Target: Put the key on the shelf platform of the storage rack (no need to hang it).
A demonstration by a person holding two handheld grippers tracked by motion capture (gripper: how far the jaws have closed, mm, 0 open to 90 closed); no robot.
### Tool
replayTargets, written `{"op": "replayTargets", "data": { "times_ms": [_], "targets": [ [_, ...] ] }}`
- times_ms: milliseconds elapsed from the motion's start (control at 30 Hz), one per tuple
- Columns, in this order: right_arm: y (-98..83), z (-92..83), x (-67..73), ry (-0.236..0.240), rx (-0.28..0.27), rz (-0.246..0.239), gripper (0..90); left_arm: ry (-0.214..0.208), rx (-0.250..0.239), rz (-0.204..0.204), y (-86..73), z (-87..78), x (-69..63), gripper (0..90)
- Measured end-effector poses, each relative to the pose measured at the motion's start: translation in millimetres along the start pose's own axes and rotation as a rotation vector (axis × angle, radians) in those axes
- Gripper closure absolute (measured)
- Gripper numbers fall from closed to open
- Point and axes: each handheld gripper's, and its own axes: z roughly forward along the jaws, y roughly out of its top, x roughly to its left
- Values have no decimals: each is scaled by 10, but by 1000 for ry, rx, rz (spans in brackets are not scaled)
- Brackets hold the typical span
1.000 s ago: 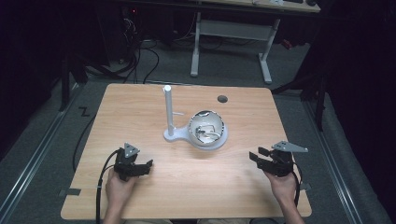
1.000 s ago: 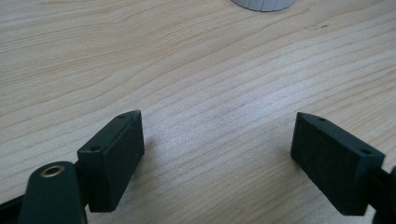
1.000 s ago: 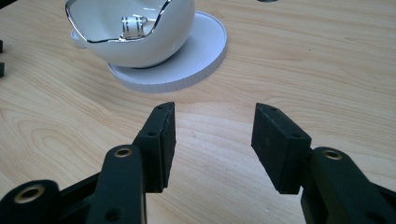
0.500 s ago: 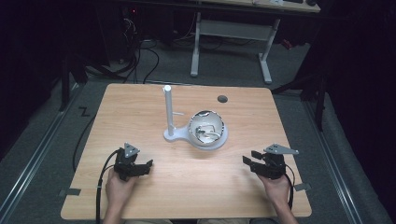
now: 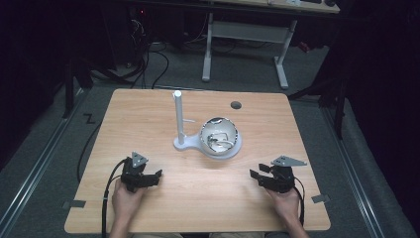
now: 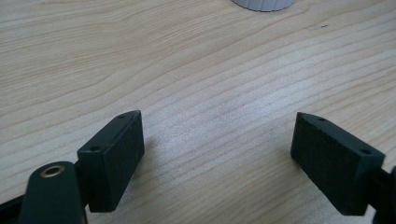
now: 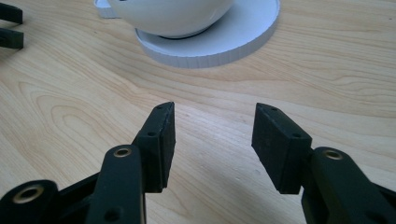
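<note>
While both jaw pairs spread, empty, white bowl point(image 5: 219, 137) sits well ahead, between left gripper point(image 5: 148, 177) and right gripper point(image 5: 258, 177)

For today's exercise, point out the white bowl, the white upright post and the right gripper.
white bowl point(image 5: 219, 137): high view, inside.
white upright post point(image 5: 178, 116): high view, mid-shaft.
right gripper point(image 7: 212, 140): right gripper view, gap between open jaws.

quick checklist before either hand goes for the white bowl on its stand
1. Left tongs open with nothing between the pads: ok.
2. Right tongs open and empty: ok.
3. Round white bowl seated on the white disc base beside the upright white post: ok.
4. Wooden table bare between both tongs and the bowl: ok.
5. What lies inside the bowl: cannot tell, just shiny shapes in the high view.
6. Bowl fixed to or loose on the base: cannot tell.
</note>
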Motion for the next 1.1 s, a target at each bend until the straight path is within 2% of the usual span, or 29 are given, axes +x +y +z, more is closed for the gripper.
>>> {"op": "replayTargets", "data": {
  "times_ms": [233,667,1100],
  "targets": [
    [-25,75,55,10,7,-13,492,1,0,-2,0,0,-1,176],
    [-109,209,140,-5,26,-34,485,0,0,-1,0,0,-1,176],
    [-174,329,200,-41,47,-63,486,0,0,1,0,0,1,176]
  ]
}}
